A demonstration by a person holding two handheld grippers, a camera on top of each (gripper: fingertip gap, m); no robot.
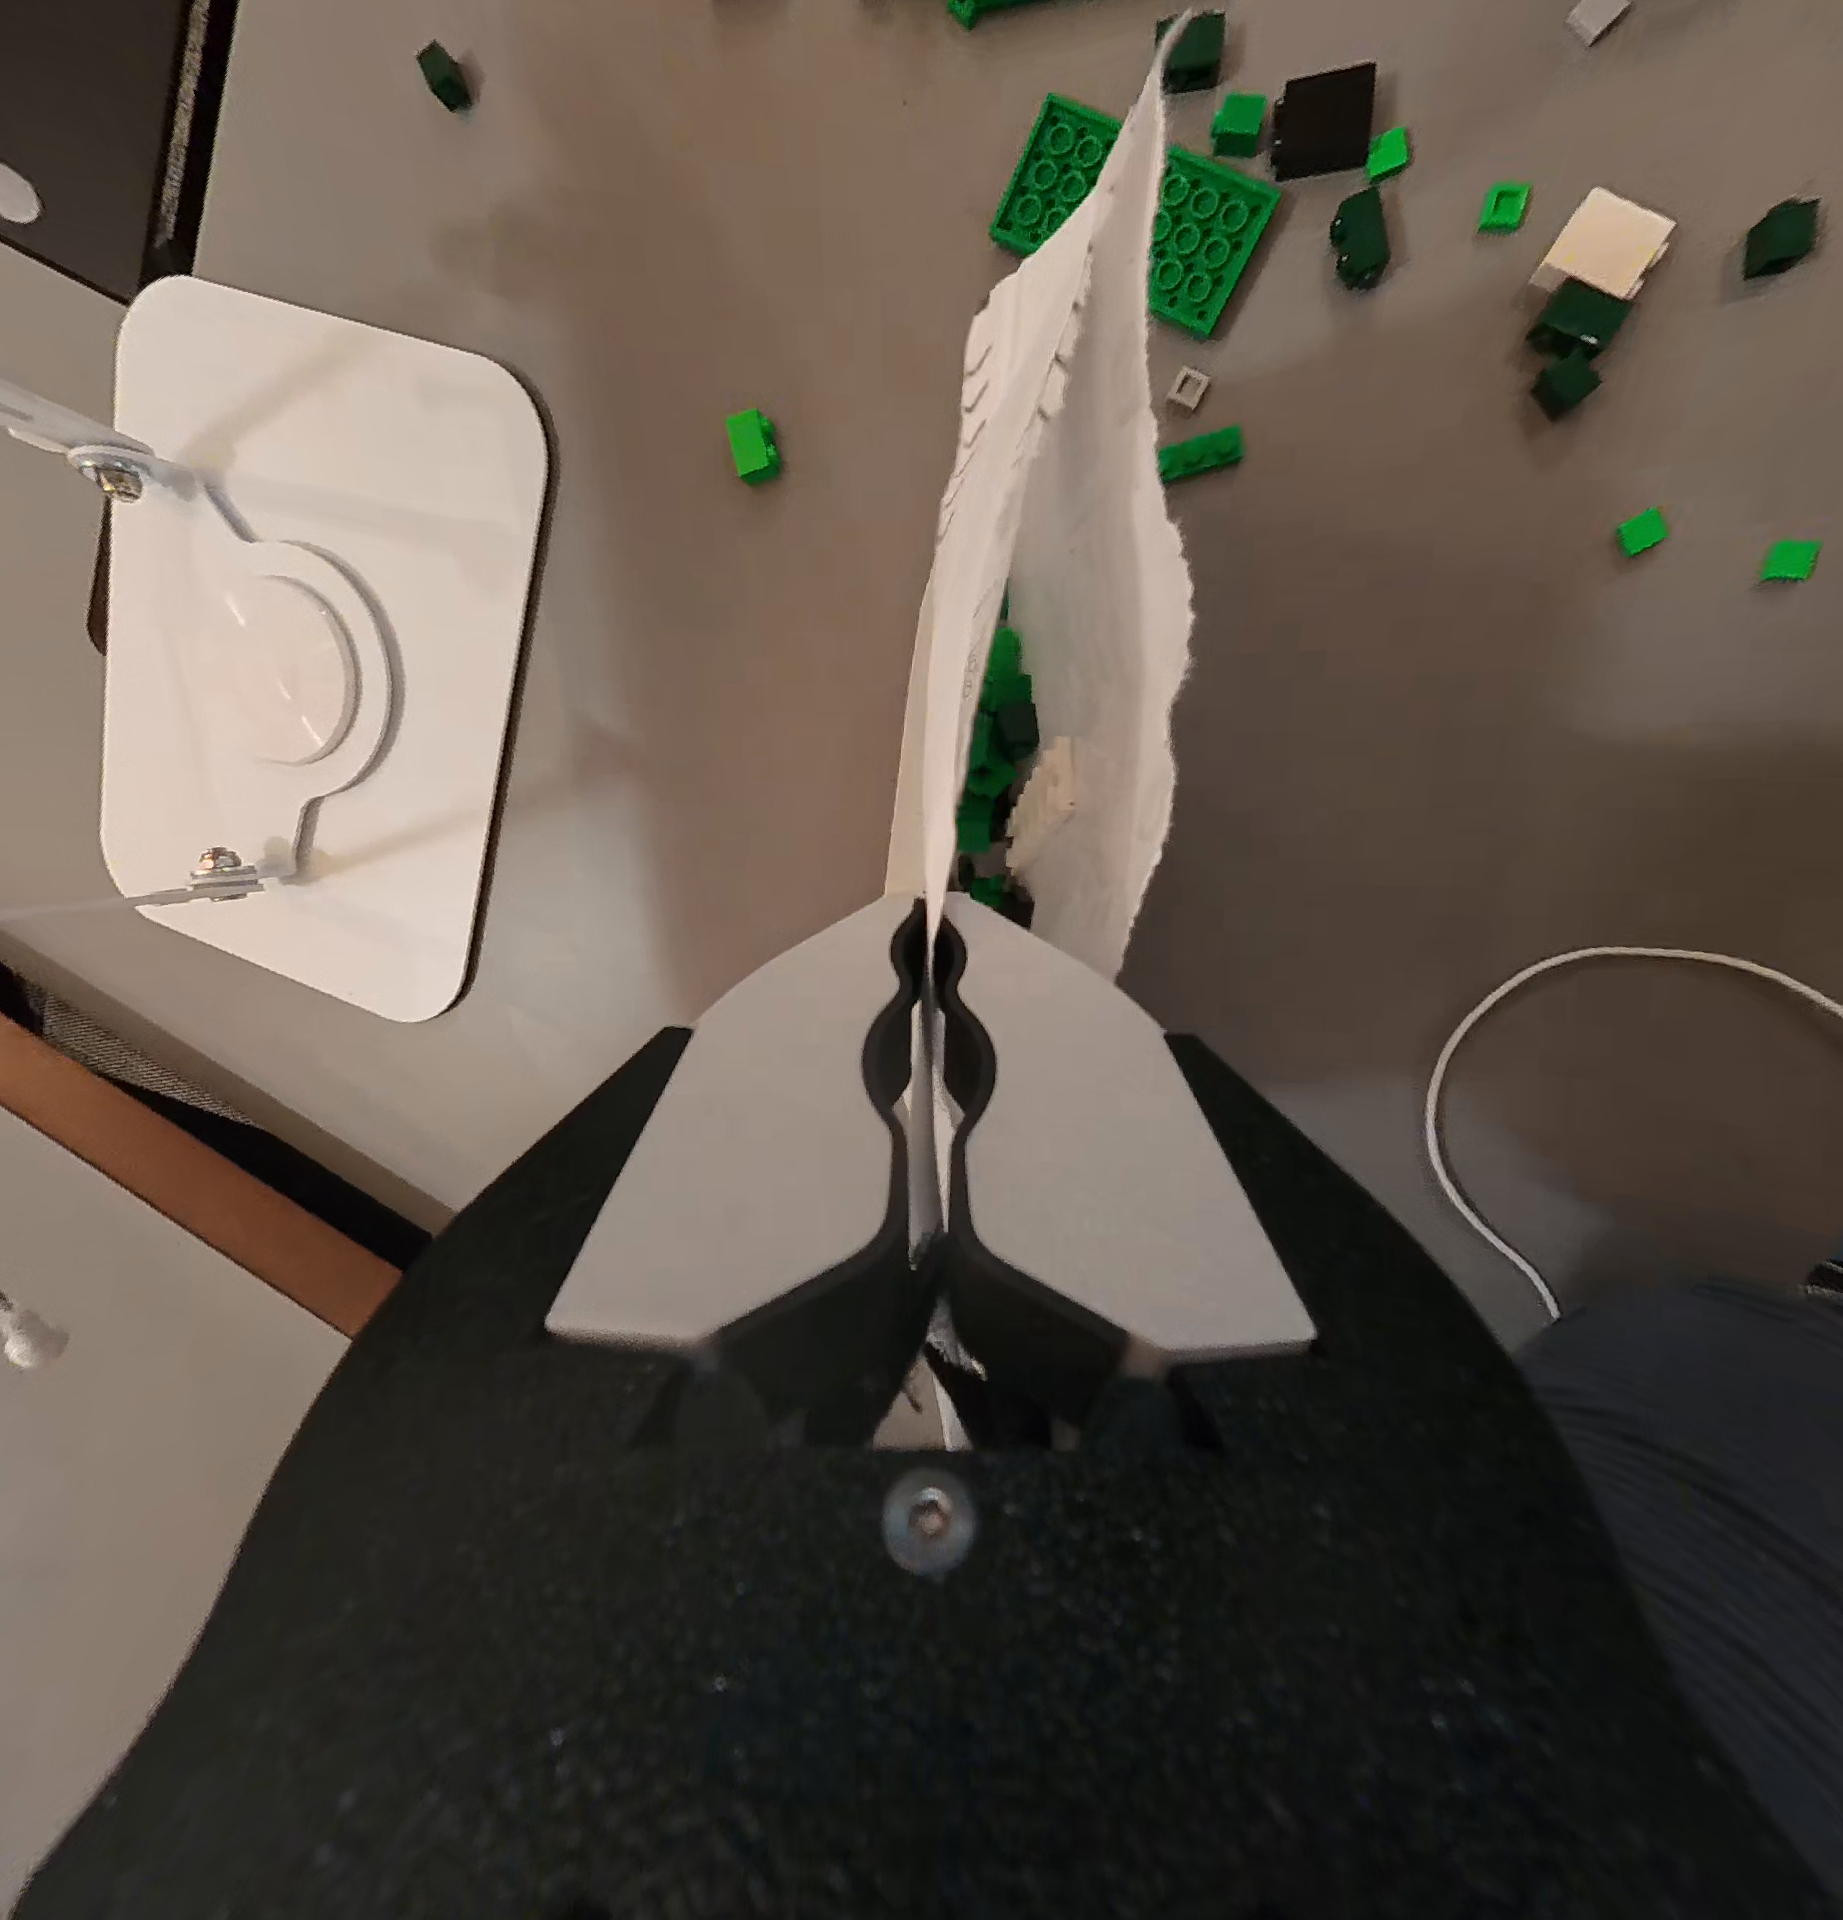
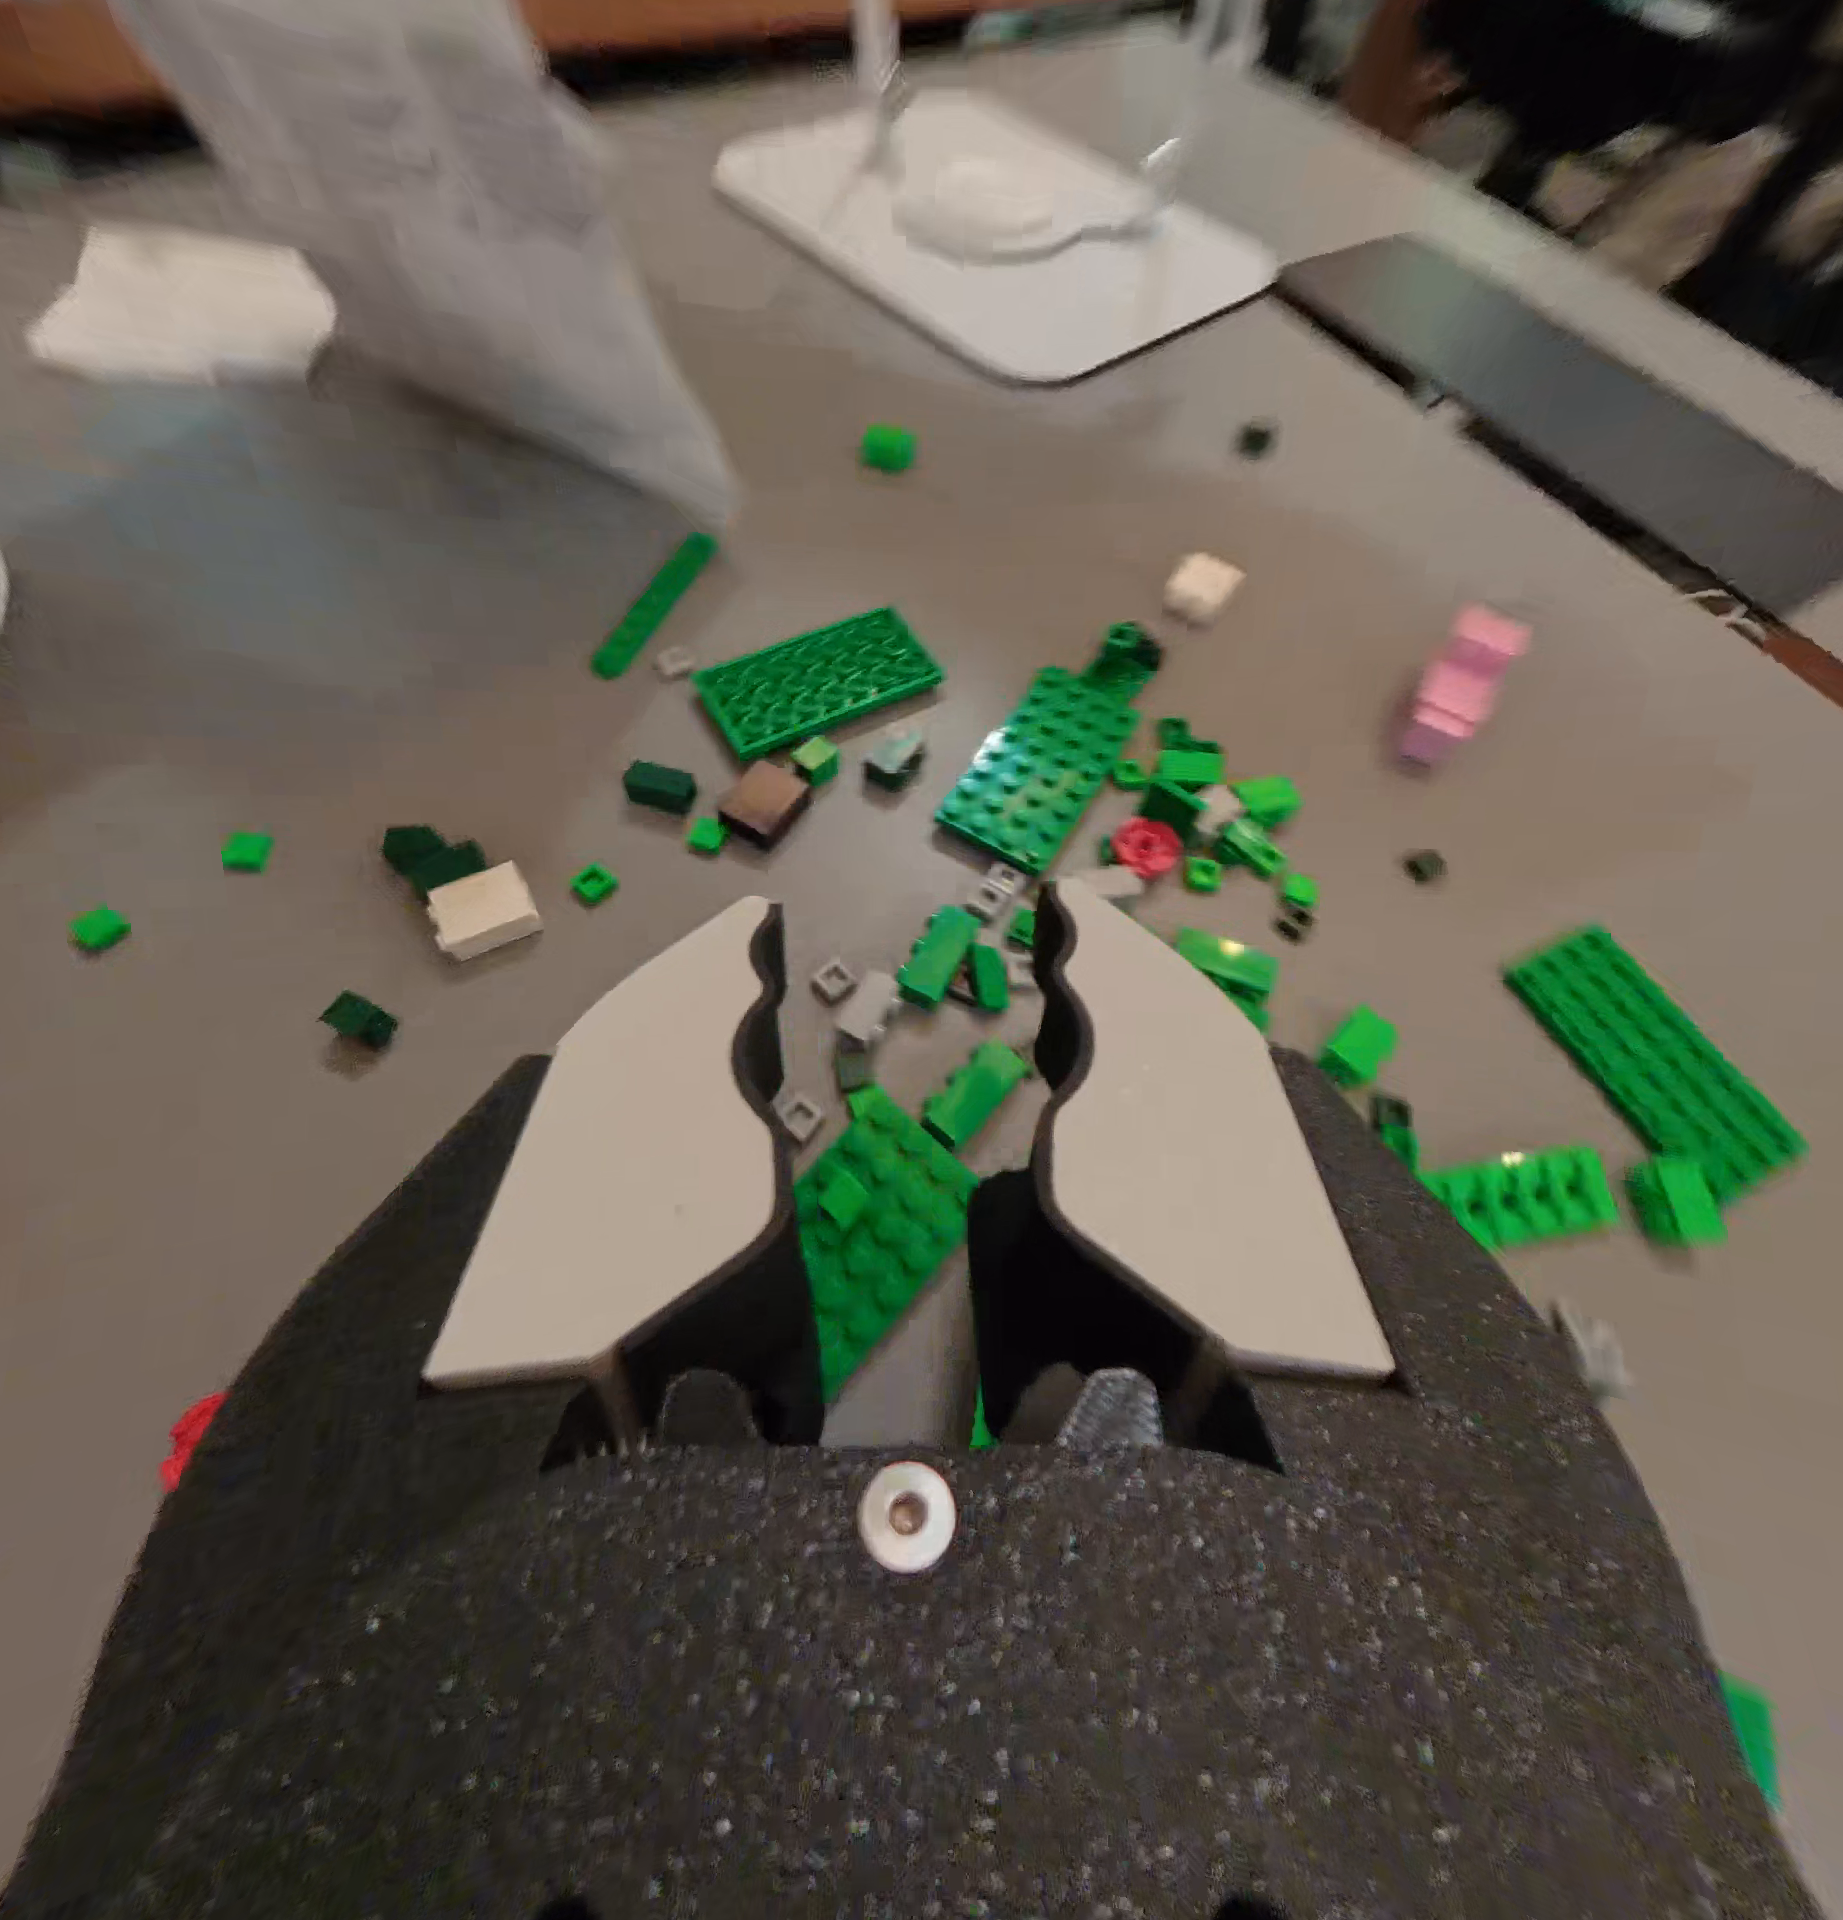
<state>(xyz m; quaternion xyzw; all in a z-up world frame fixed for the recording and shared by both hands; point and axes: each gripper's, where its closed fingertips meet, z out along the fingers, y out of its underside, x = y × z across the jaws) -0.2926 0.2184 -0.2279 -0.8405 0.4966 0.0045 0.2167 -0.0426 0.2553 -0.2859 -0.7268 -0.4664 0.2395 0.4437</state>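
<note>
Grey bench (image 2: 221, 665): toy bricks scattered, mostly green; white lamp base (image 1: 304, 644) near its far edge. Left gripper (image 1: 929, 935): fingers clamped on torn white paper bag (image 1: 1083, 665), bricks inside, lifted above the bench. Right gripper (image 2: 906, 914): fingers parted, empty, over green plate (image 2: 875, 1236) and loose bricks (image 2: 958, 956).
</note>
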